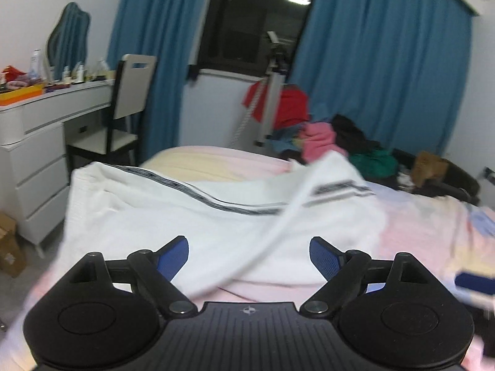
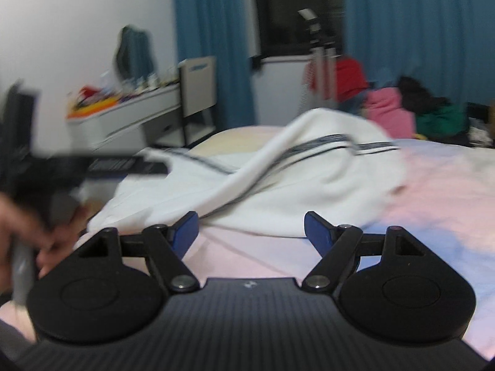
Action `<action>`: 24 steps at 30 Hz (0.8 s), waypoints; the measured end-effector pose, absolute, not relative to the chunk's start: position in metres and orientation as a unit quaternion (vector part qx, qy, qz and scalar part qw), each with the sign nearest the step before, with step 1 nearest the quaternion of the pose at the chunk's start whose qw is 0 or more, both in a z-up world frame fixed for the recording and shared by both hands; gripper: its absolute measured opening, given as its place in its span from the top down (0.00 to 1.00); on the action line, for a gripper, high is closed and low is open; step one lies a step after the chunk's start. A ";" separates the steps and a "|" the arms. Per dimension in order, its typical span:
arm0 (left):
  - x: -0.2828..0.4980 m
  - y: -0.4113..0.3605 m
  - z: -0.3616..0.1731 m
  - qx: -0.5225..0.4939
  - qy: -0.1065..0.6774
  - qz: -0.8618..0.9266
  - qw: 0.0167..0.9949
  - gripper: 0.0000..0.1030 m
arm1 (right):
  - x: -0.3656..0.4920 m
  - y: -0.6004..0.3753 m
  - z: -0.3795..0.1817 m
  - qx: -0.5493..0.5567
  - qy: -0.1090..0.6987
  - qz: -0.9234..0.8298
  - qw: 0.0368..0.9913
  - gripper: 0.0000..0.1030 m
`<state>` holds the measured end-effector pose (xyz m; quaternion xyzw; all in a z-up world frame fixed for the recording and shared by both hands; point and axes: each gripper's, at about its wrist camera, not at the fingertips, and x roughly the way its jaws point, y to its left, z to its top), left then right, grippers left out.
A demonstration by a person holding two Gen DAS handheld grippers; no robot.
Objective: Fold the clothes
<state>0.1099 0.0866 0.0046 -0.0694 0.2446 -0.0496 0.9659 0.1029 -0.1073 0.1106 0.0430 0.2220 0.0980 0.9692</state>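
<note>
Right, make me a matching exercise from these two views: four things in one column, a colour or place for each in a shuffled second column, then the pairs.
Things:
1. Curtains
2. Garment with striped band
3. Chair
4. Pink clothing

Descriptions:
A. In the pile at the far end of the bed
B. Blue, either side of the dark window
C. White, spread on the bed
D. Beside the white desk

Pairs: 1-B, 2-C, 3-D, 4-A
</note>
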 end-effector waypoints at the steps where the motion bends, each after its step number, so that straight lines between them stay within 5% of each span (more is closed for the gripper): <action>1: 0.103 0.078 0.001 -0.069 0.242 -0.058 0.966 0.15 | 0.100 -0.116 0.109 0.052 0.218 0.089 0.971 0.25; 10: 0.114 0.035 -0.037 -0.045 0.241 -0.068 0.967 0.16 | 0.086 -0.156 0.085 0.112 0.174 0.033 0.978 0.25; 17: 0.216 0.011 -0.059 0.000 0.250 -0.052 0.967 0.21 | 0.101 -0.179 0.072 0.139 0.137 -0.028 0.980 0.25; 20: 0.264 -0.004 -0.062 0.032 0.238 -0.046 0.970 0.34 | 0.121 -0.198 0.060 0.152 0.147 -0.060 0.975 0.25; 24: 0.319 -0.022 -0.062 0.062 0.223 -0.029 0.972 0.34 | 0.149 -0.230 0.040 0.212 0.161 -0.085 0.960 0.25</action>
